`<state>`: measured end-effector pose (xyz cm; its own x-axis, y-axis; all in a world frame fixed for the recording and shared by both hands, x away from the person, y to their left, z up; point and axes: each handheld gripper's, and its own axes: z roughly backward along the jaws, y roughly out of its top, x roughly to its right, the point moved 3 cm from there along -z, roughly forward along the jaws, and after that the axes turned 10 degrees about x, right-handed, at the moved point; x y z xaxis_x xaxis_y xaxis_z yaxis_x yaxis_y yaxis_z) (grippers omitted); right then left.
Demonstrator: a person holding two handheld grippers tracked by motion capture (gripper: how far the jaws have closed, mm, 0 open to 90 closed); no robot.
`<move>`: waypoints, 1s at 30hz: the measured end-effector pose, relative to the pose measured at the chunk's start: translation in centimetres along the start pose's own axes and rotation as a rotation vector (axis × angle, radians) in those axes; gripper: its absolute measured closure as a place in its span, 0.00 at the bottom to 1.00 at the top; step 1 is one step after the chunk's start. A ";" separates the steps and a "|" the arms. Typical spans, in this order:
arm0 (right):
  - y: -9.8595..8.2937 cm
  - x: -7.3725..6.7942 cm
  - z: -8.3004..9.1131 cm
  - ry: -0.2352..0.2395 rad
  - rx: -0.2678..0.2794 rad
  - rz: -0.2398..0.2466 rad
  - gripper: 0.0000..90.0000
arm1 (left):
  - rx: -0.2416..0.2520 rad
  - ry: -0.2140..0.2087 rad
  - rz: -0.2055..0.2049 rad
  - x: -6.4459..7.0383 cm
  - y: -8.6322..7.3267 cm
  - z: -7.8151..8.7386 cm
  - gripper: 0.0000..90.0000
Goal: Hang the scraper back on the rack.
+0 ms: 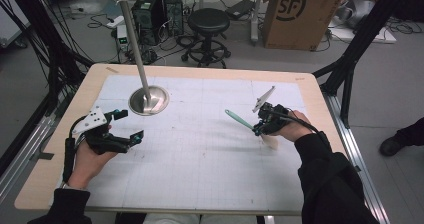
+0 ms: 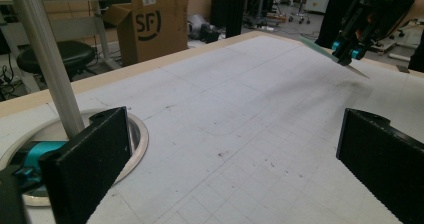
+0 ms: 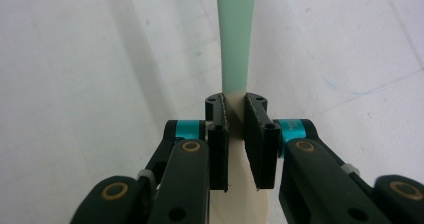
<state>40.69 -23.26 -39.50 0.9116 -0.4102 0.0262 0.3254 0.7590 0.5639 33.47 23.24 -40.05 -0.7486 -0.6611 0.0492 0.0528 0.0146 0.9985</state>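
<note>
2 grippers are over the white gridded mat [image 1: 200, 149] on the wooden table [image 1: 50, 154]. The right gripper [image 1: 257, 128] is pinched tight on a spatula [image 1: 239, 120], gripping it where the mint-green handle meets the cream blade; in the right gripper view the handle [image 3: 235, 39] runs straight up from between the closed jaws and the blade [image 3: 240, 194] hangs below them. In the high view the handle points left and away from the person, and the blade sits just under the hand; it seems to be lifted off the mat, though that is hard to judge. The left gripper [image 1: 129, 125] hovers near the table's left edge with its jaws spread wide and nothing between them, just beside the round metal base [image 1: 161, 100] of a pole [image 1: 134, 39].
</note>
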 end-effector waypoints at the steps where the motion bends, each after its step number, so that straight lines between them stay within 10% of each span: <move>1: 0.0 -0.1 0.5 -0.005 0.037 -0.010 0.90 | 0.000 -0.001 0.001 0.0 0.0 0.0 0.02; 30: 1.0 -1.9 2.4 -0.077 0.564 -0.168 0.90 | 0.010 0.004 0.000 -0.1 0.1 0.1 0.02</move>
<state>38.65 -22.93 -37.02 0.8314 -0.5530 -0.0538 0.2609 0.3030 0.9166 33.48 23.35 -39.94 -0.7458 -0.6643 0.0488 0.0459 0.0219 0.9987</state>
